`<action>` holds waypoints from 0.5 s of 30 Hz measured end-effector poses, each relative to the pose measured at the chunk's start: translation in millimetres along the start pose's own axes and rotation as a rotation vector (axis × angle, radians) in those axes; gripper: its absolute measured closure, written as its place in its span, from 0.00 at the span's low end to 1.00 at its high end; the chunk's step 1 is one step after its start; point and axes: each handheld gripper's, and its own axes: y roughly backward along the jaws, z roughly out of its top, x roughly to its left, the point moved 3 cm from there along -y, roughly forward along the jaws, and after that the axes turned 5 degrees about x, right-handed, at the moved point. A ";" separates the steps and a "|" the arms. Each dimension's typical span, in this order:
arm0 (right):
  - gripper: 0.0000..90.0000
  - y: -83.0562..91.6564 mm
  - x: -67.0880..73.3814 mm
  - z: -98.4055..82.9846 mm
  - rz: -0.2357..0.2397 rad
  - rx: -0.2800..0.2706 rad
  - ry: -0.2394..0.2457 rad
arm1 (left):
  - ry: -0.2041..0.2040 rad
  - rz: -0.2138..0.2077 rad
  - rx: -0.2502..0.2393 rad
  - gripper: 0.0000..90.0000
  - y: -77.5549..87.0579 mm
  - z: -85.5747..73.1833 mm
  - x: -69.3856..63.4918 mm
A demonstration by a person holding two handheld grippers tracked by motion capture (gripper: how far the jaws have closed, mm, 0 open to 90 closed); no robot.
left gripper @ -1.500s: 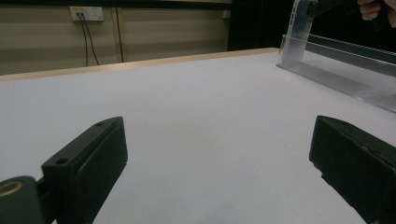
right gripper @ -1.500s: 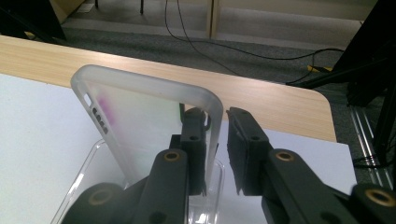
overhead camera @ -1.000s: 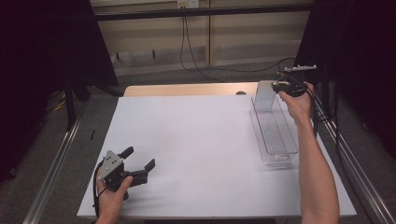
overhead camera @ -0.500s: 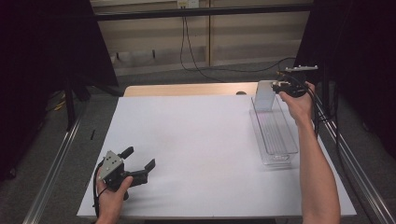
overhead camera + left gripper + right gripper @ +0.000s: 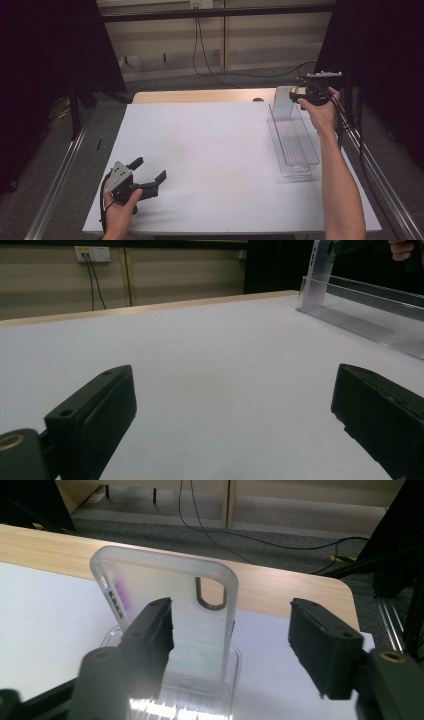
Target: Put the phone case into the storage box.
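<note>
Release of phone case into far end of clear tray

The case point(image 5: 165, 610) stands upright in the far end of the tray point(image 5: 295, 145), leaning at the end wall; the tray lies along the right side of the counter point(image 5: 210, 160). The right hand-held gripper point(image 5: 230, 640) has just been opening its jaws, which now stand apart around the case, pads off it, so the case is released. To finish well, I judge: draw straight back from the tray's end without brushing the case, or it may tip. The left hand-held gripper point(image 5: 145, 180) rests spread and empty, well apart from the tray.
</note>
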 end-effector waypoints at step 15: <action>0.04 4.5 5.0 -1.0 0.074 -0.070 -0.028 | 0.003 0.005 -0.005 0.05 0.0 1.5 1.2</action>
